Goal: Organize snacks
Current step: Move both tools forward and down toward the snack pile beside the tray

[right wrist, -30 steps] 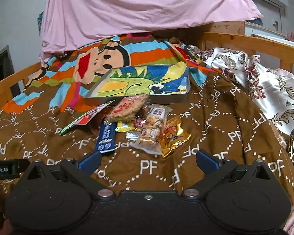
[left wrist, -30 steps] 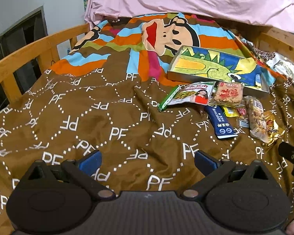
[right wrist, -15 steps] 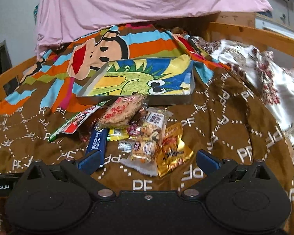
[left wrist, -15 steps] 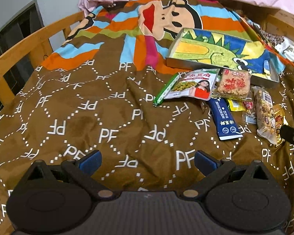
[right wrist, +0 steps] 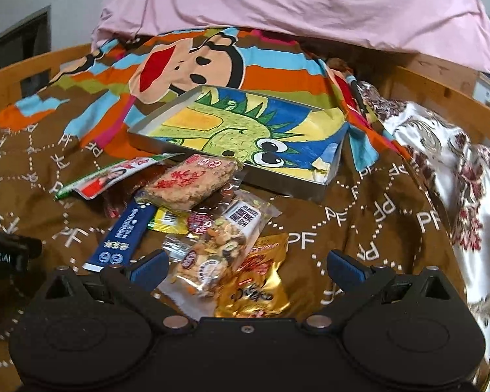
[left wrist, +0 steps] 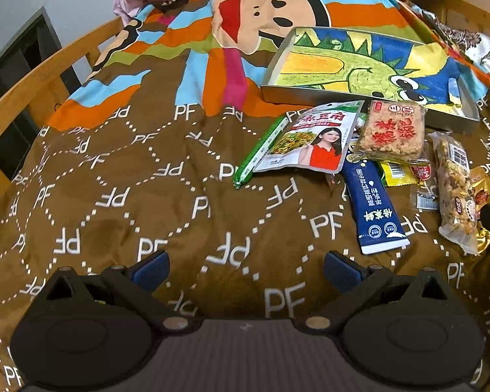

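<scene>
Several snack packets lie on a brown blanket in front of a shallow tin tray (left wrist: 450,121) (right wrist: 290,184) with a dinosaur picture. Among them are a rice-cracker pack (left wrist: 392,132) (right wrist: 187,184), a white pouch showing a woman (left wrist: 310,140), a blue stick pack (left wrist: 374,205) (right wrist: 121,236), a clear nut-mix bag (left wrist: 455,192) (right wrist: 219,251) and a gold packet (right wrist: 258,284). My left gripper (left wrist: 245,266) is open and empty, left of the pile. My right gripper (right wrist: 246,266) is open, with the nut-mix bag and gold packet between its fingers.
Wooden bed rails (left wrist: 32,81) (right wrist: 441,94) run along both sides. A pink pillow (right wrist: 294,3) lies at the head of the bed. A floral satin quilt (right wrist: 457,170) bunches at the right. The left gripper's body shows at the left edge of the right wrist view (right wrist: 6,254).
Both grippers have moved forward and down towards the snack pile. The right gripper now reaches the nut-mix bag and gold packet. Both stay open.
</scene>
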`<state>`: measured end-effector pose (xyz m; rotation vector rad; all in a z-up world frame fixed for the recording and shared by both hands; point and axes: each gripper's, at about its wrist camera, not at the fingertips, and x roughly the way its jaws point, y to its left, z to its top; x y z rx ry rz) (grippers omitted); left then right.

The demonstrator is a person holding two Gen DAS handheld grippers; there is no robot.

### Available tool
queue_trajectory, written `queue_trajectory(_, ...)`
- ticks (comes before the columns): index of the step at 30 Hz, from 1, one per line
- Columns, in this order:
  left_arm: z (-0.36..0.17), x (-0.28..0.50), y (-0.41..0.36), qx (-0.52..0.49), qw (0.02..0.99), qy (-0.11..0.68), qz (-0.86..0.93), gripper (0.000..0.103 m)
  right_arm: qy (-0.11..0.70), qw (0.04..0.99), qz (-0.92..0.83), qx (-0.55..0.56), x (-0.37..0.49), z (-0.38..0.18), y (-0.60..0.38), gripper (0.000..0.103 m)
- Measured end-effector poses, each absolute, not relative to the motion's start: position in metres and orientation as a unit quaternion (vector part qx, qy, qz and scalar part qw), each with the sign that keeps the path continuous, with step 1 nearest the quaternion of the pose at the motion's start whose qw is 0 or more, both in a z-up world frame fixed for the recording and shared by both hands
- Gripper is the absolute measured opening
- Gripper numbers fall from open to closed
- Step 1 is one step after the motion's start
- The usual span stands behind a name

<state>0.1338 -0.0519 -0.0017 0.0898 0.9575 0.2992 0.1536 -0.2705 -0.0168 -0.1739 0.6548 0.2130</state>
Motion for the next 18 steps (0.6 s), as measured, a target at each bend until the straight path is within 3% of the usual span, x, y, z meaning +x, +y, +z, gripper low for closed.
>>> queue_trajectory(18, -0.011, 0.183, -0.090, 0.054, 0.892, 0.445, 0.065, 0.102, 0.347, 0.926, 0.119, -0.089, 0.170, -0.030, -0.293, 0.102)
